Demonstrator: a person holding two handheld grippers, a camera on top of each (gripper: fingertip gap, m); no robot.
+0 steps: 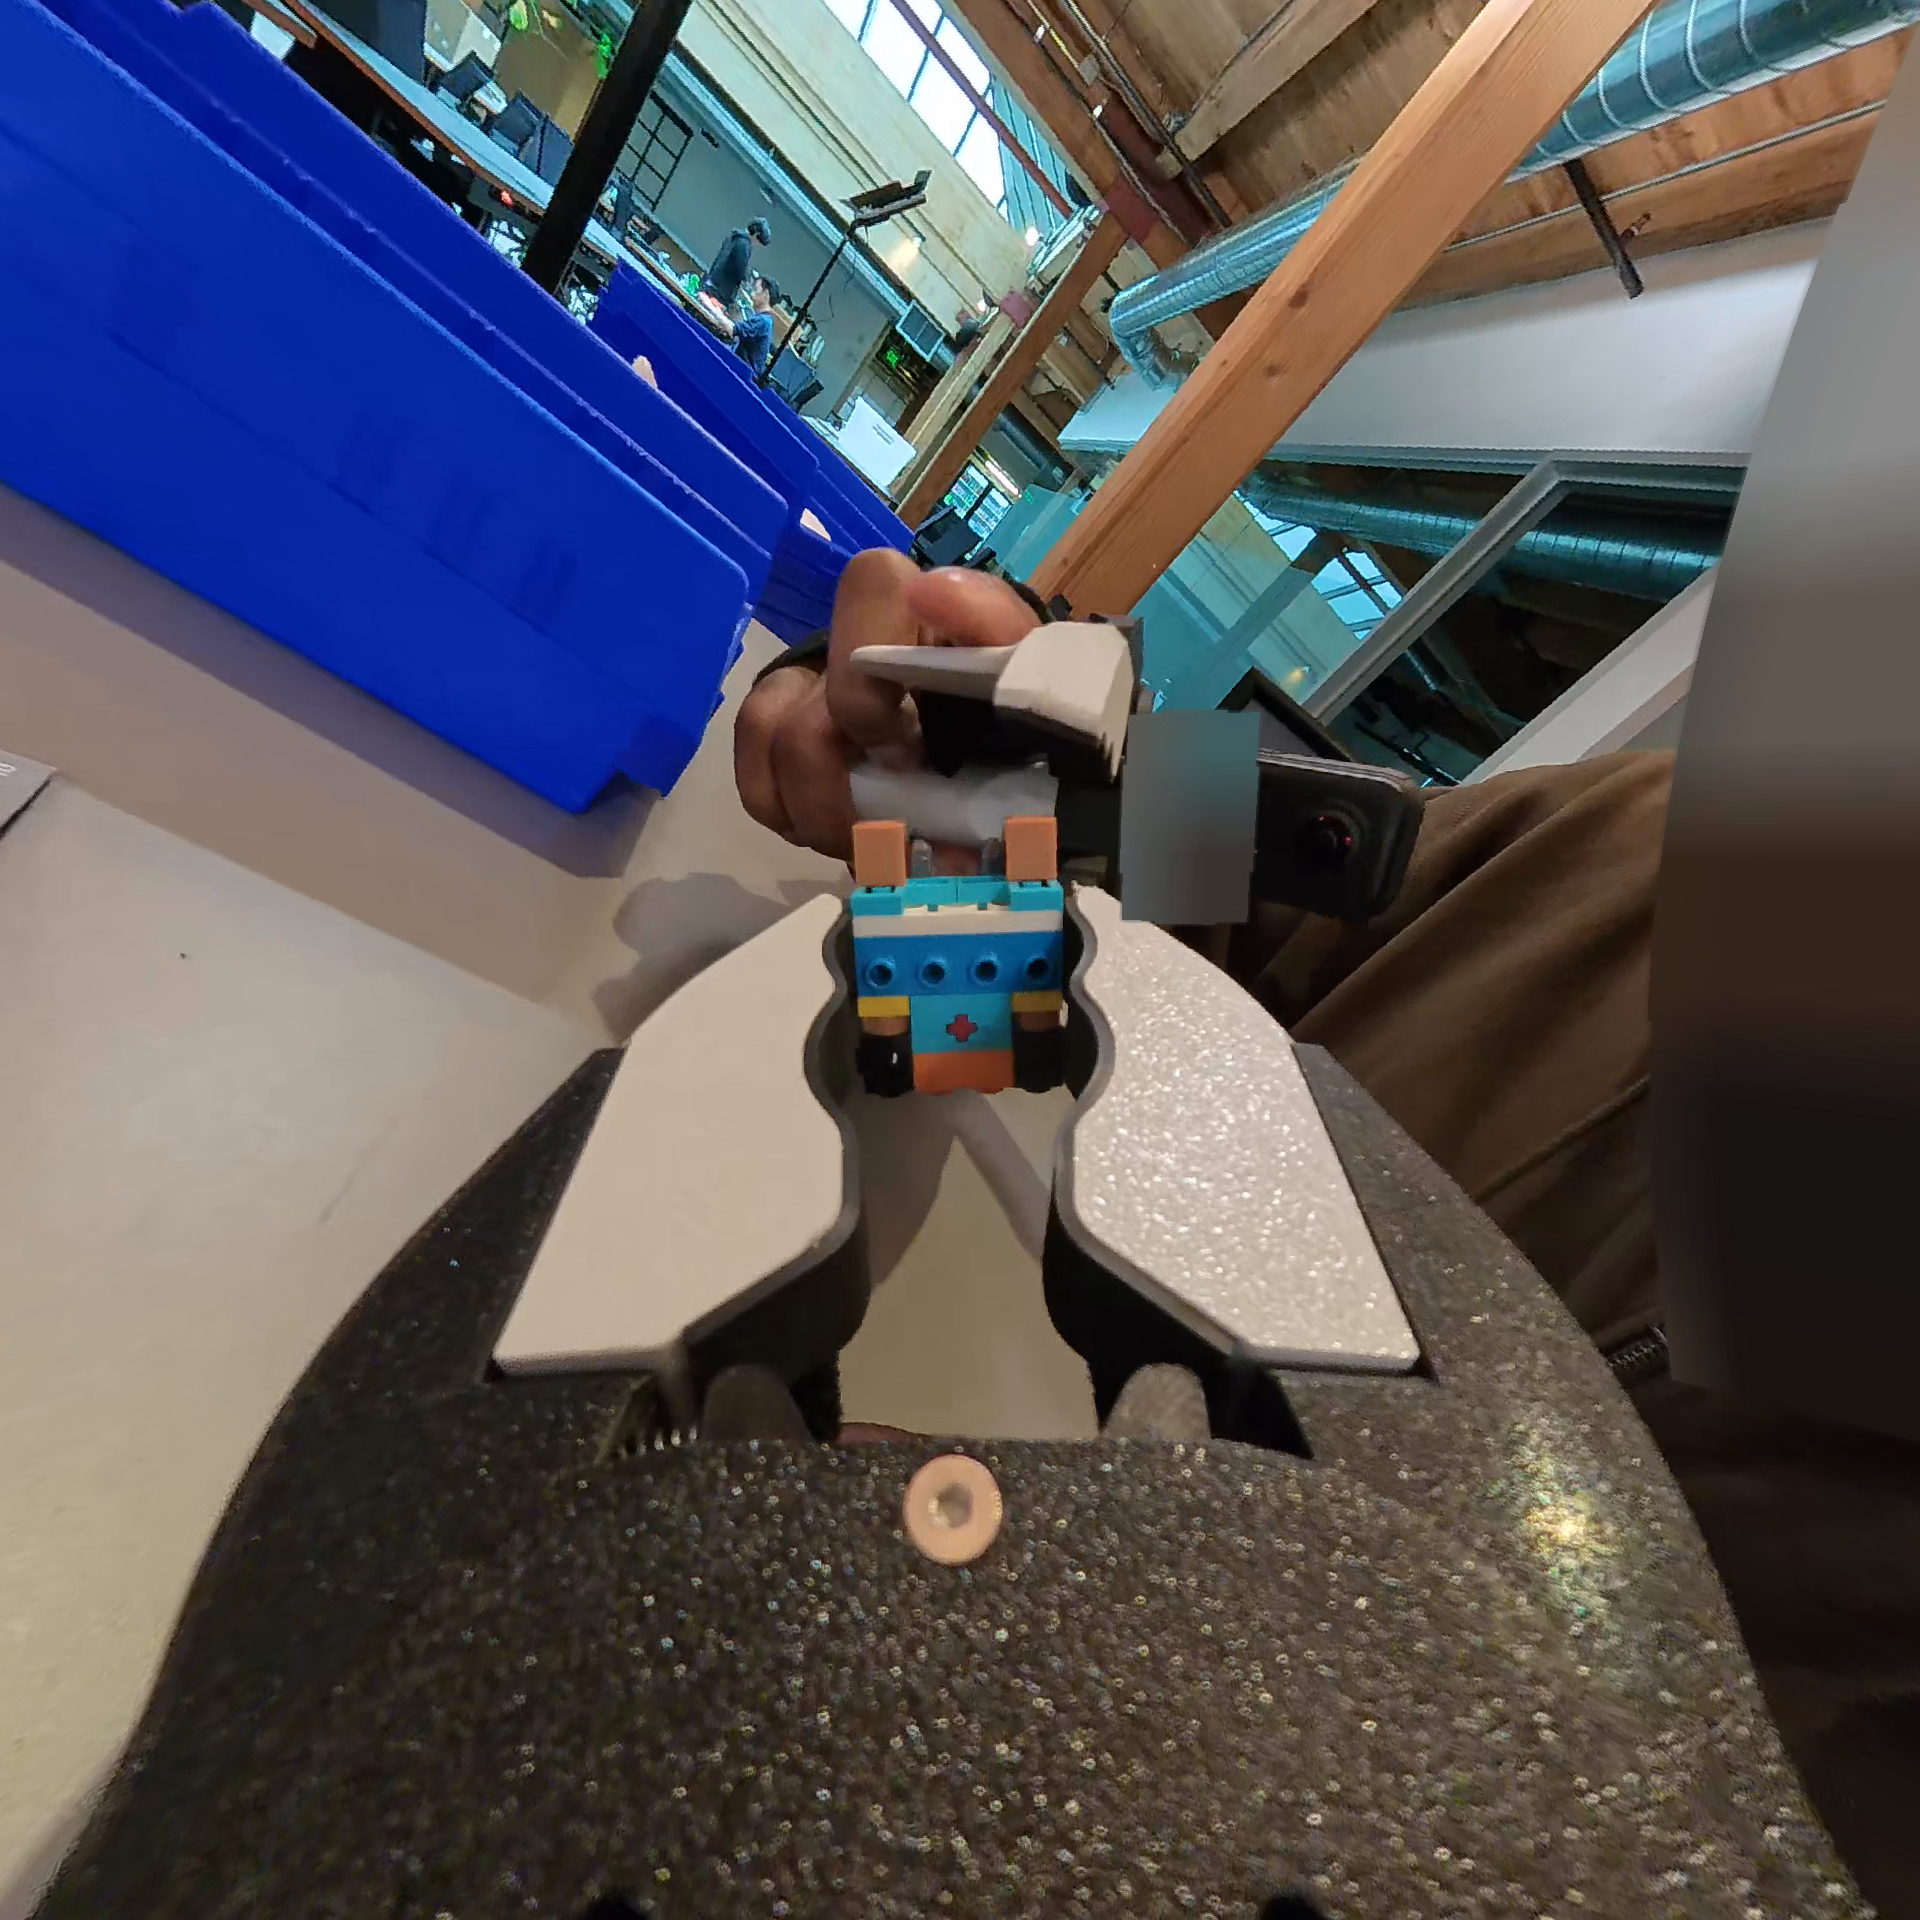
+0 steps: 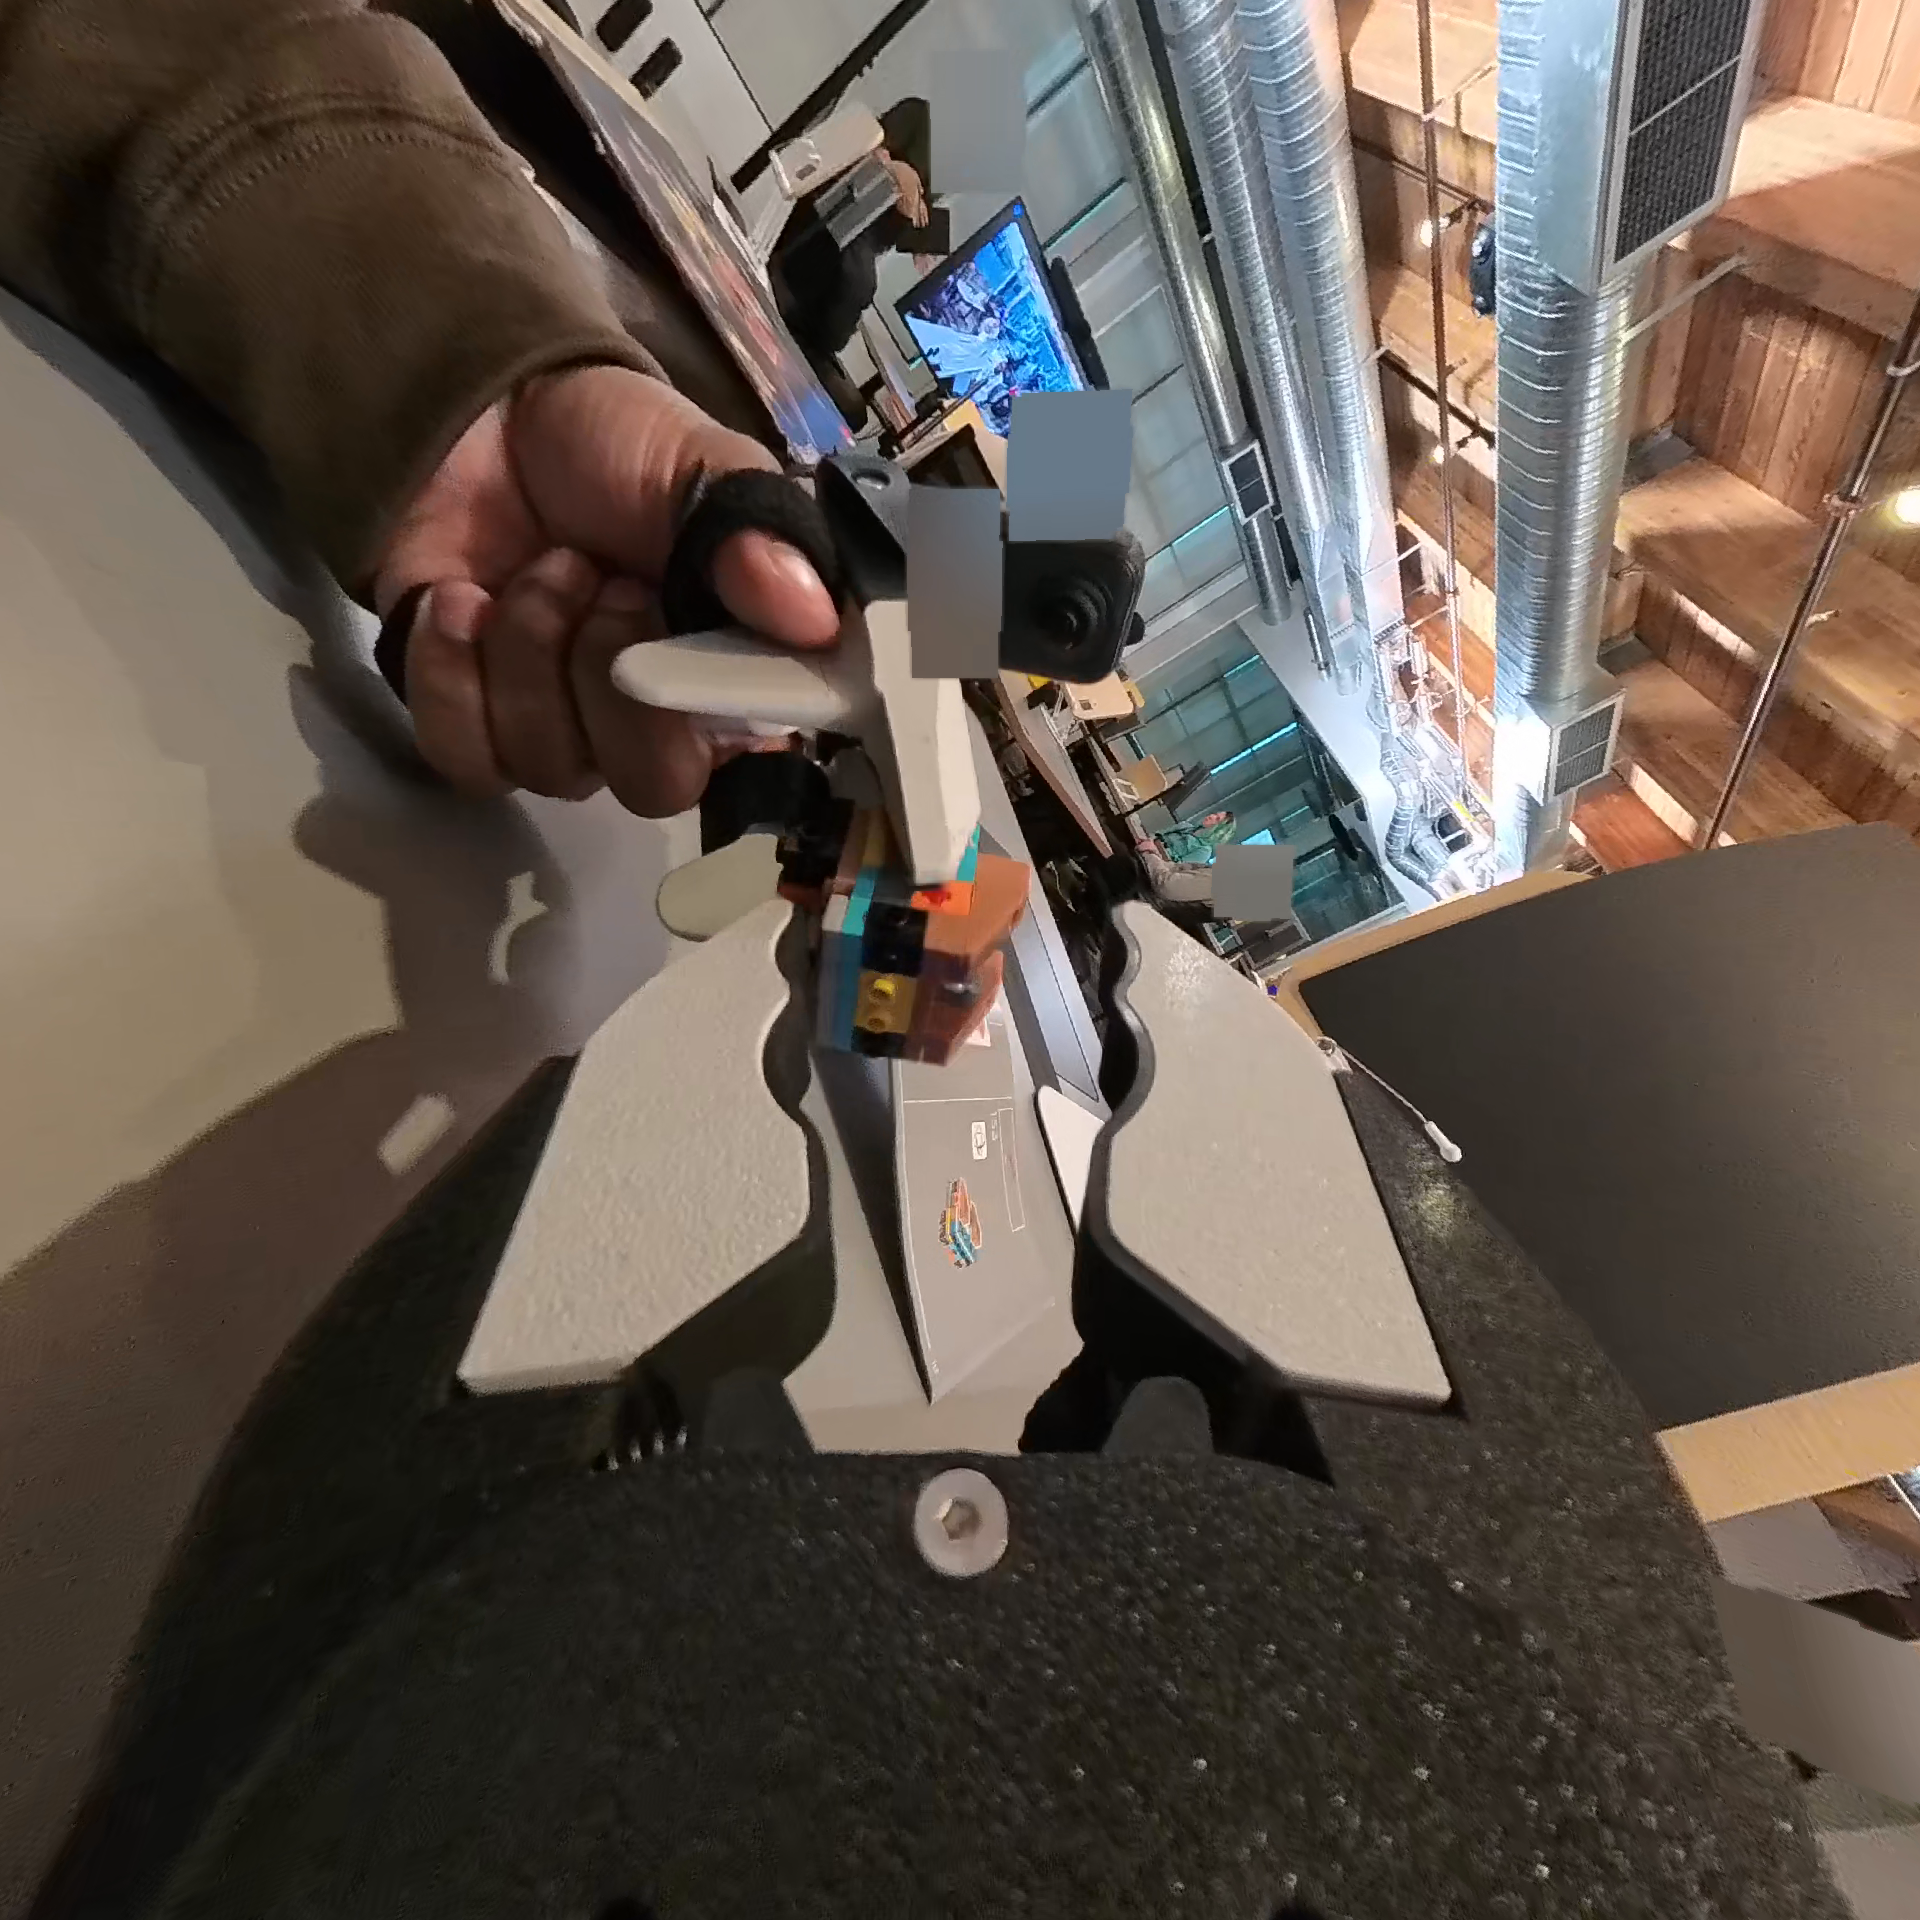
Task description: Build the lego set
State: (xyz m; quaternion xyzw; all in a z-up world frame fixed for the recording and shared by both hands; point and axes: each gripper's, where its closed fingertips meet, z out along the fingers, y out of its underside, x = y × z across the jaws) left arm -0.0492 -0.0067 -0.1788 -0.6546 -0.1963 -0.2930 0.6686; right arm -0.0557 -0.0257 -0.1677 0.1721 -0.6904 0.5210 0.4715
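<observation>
A small lego model (image 1: 958,992) of teal, blue, white and orange bricks, with a red cross on its front, is clamped between the grey fingers of my left gripper (image 1: 956,935) and held above the table. Two orange bricks stick up from its far end. My right gripper, held by a hand, faces it from beyond, its fingers (image 1: 1049,686) just past the orange bricks. In the right wrist view my right gripper (image 2: 956,925) is open. The model (image 2: 914,956) sits between its tips, near the left one, with a gap to the right one. A left gripper finger (image 2: 914,748) presses on the model.
Several blue bins (image 1: 312,416) stand in a row on the grey table (image 1: 208,1039) to the left. An instruction booklet (image 2: 956,1195) lies below the right gripper. A black-topped table (image 2: 1610,1091) is on the right. A brown sleeve (image 1: 1455,987) is close by. My left and right fingertips are right by each other.
</observation>
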